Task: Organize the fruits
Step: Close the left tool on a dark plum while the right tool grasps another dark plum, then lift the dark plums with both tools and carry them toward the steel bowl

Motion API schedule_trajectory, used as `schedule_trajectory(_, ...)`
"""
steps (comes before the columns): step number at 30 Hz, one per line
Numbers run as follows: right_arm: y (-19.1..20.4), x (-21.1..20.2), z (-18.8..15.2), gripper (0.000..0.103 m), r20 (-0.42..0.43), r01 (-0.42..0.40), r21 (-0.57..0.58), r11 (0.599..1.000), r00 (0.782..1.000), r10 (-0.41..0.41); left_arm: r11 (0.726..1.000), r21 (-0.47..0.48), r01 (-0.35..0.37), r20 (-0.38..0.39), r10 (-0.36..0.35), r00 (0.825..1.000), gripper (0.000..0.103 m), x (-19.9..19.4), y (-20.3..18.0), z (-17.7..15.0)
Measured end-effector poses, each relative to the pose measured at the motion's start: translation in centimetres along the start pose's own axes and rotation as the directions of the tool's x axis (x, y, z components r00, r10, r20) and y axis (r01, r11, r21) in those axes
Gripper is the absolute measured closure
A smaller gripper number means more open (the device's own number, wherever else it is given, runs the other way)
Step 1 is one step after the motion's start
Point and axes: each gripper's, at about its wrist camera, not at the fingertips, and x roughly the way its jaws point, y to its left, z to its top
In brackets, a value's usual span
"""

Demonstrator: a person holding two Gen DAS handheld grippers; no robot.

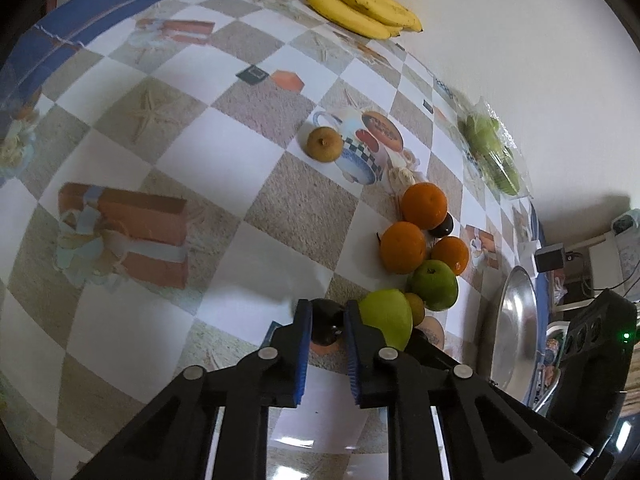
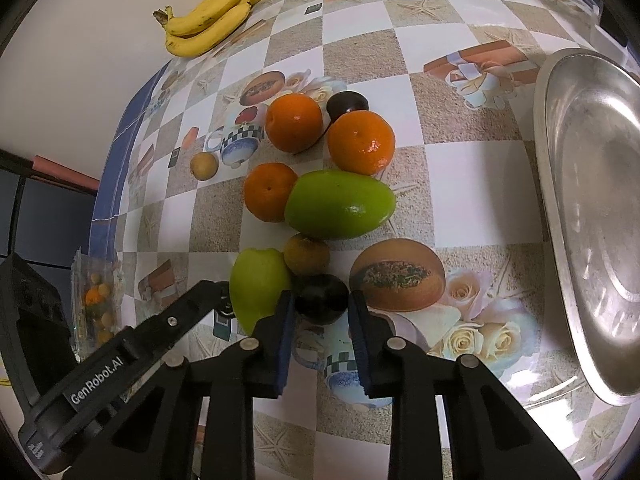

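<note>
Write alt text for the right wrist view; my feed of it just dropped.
The right tool is shut on a dark plum lying on the checked tablecloth. Just beyond it sits a cluster of three oranges, green fruits and a second plum. Bananas lie far left, and a steel tray is at right.

Checkered printed tablecloth (image 2: 460,168) with blue border covers the table, pictures of cups, roses, gift boxes, starfish. White wall (image 1: 520,40) behind. Dark cabinet (image 2: 44,208) past the table edge. Small black box (image 1: 549,258) and cluttered shelf beyond, blurry.
</note>
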Motion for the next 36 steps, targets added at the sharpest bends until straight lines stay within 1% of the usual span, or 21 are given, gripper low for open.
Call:
schedule_trajectory(2, 0.0, 0.0, 0.0, 0.075, 0.000, 0.000, -0.001, 1.000, 1.000, 0.000, 1.000, -0.007, 0.007, -0.001, -0.007, 1.000, 0.086, 0.1, 0.1, 0.0)
schedule_trajectory(4, 0.0, -0.1, -0.1, 0.075, -0.003, 0.004, -0.003, 1.000, 1.000, -0.004, 1.000, -0.011, 0.002, 0.000, -0.002, 1.000, 0.082, 0.1, 0.2, 0.0)
schedule_trajectory(7, -0.3, -0.4, -0.1, 0.077, 0.001, 0.003, 0.006, 1.000, 1.000, -0.003, 1.000, -0.019, 0.000, 0.004, 0.000, 1.000, 0.081, -0.1, 0.3, 0.1)
schedule_trajectory(11, -0.7, -1.1, -0.1, 0.077, 0.015, 0.035, 0.006, 0.999, 0.999, -0.035, 1.000, -0.024, 0.001, -0.007, -0.001, 1.000, 0.077, 0.1, 0.4, 0.1)
schedule_trajectory(14, -1.0, -1.4, -0.1, 0.077, 0.015, 0.031, 0.016, 0.999, 0.999, -0.031, 1.000, -0.023, 0.014, -0.022, -0.015, 1.000, 0.076, 0.5, 0.1, -0.1)
schedule_trajectory(19, -1.1, -1.7, -0.1, 0.077, 0.021, 0.030, 0.016, 0.999, 0.999, -0.031, 1.000, -0.005, -0.004, -0.016, 0.004, 1.000, 0.076, 0.6, -0.3, -0.1)
schedule_trajectory(26, -1.1, -1.7, -0.2, 0.077, 0.016, 0.034, 0.015, 0.999, 0.999, -0.035, 0.999, -0.039, 0.019, -0.004, -0.019, 1.000, 0.080, 0.5, 0.3, -0.2)
schedule_trajectory(29, -1.1, -1.7, -0.2, 0.077, 0.018, 0.033, 0.013, 0.999, 0.999, -0.034, 0.999, -0.049, 0.022, 0.020, -0.021, 1.000, 0.087, -0.1, 0.6, 0.0)
schedule_trajectory(31, -1.1, -1.7, -0.2, 0.077, 0.018, 0.033, 0.014, 0.999, 0.999, -0.033, 0.999, -0.048, -0.001, 0.044, 0.003, 0.999, 0.088, -0.6, 0.8, 0.2)
schedule_trajectory(36, -1.1, -1.9, -0.2, 0.077, 0.019, 0.027, 0.014, 1.000, 0.999, -0.028, 0.993, -0.108, -0.040, 0.097, 0.050, 0.994, 0.087, -1.8, 2.4, 0.7)
